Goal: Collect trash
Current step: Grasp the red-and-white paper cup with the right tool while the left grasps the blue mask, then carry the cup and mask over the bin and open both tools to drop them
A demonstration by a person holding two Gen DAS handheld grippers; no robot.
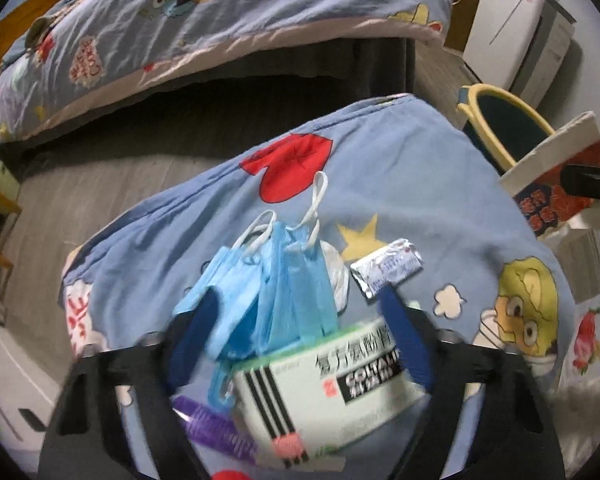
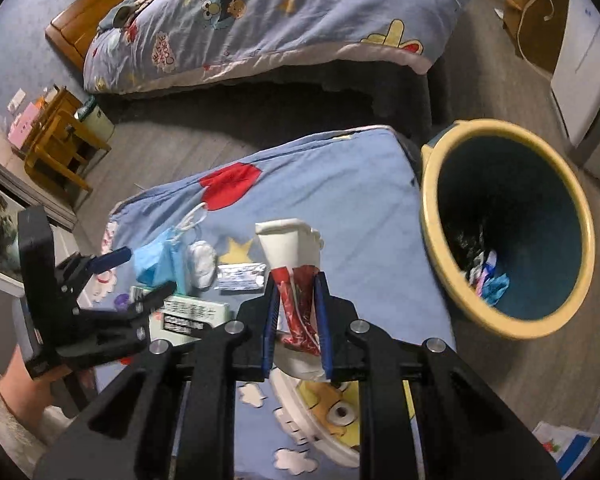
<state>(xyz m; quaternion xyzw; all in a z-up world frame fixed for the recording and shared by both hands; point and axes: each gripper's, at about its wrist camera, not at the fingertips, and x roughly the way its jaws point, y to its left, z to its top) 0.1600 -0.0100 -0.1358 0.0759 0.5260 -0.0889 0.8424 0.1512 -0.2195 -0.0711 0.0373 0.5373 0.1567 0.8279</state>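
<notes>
A: What is held in the right gripper?

B: A flattened paper cup, white with a red print, is clamped between its blue pads, which are drawn close together on the cup's lower part. The cup is held clear of the blue cartoon-print cover, with its white rim pointing away from the camera.

A: And where is the bin seen?

B: A trash bin with a yellow rim and dark inside is seen on the floor just beside the right edge of the cover. Some crumpled scraps are seen at its bottom.

A: How is the left gripper set?

B: Its jaws are spread wide, with nothing pressed between the pads. They are positioned around the pile of trash: the left finger is seen at the edge of the blue face masks, the right finger near the foil packet. Whether the masks are touched cannot be told.

A: What else is left on the cover?

B: A pale green medicine box with black stripes is seen below the masks, close to the camera. A purple item is seen beside the box, too blurred to identify. Something white and crumpled is partly hidden behind the masks, next to the foil packet.

A: Is anything else shown?

B: A bed with matching bedding is seen across the floor.
</notes>
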